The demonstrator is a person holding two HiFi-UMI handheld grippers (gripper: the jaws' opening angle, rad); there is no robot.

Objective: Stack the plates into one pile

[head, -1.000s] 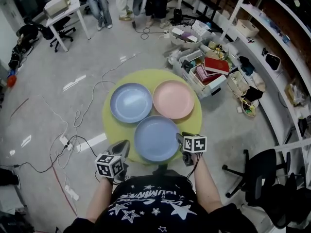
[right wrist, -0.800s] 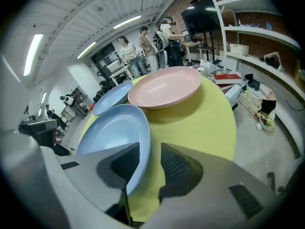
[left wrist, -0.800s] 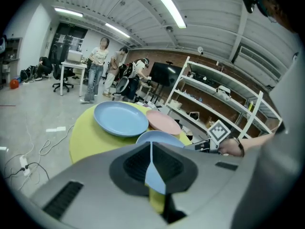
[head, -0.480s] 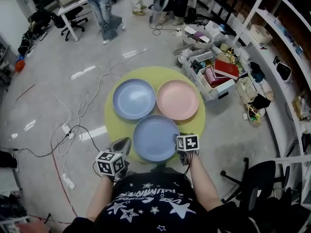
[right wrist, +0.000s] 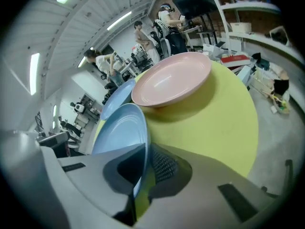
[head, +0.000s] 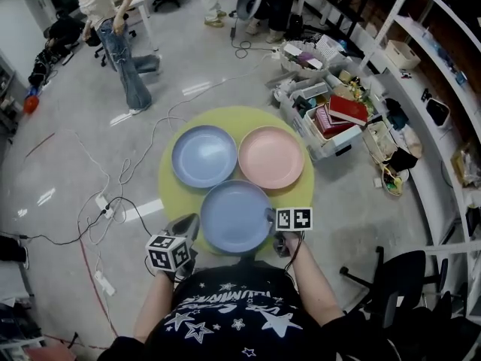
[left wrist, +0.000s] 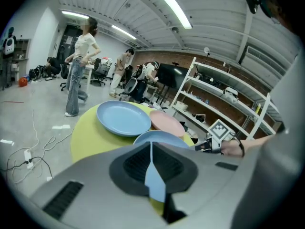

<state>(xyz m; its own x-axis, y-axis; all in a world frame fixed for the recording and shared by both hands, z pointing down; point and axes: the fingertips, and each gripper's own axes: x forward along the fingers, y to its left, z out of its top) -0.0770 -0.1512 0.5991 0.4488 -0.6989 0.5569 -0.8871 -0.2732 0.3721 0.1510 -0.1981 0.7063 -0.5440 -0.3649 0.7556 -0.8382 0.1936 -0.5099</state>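
Three plates lie on the round yellow table (head: 177, 194). A blue plate (head: 204, 155) is at the back left and a pink plate (head: 270, 156) at the back right. The near blue plate (head: 235, 215) lies between my grippers. My right gripper (head: 270, 216) has just been closing and is shut on that plate's right rim, which runs between the jaws in the right gripper view (right wrist: 145, 149). My left gripper (head: 192, 222) is at the plate's left rim, and a blue strip shows between its closed jaws (left wrist: 151, 144). Both back plates lie untouched.
Open boxes of books and clutter (head: 331, 115) stand on the floor right of the table. Cables and a power strip (head: 101, 216) lie on the floor at the left. An office chair (head: 406, 273) stands near right, shelves (head: 443, 74) along the right wall. A person (head: 113, 28) walks at the back left.
My right gripper has slid in onto the near blue plate's right rim and its jaws have closed. The left gripper has stayed put. A person has walked into view at the back left.
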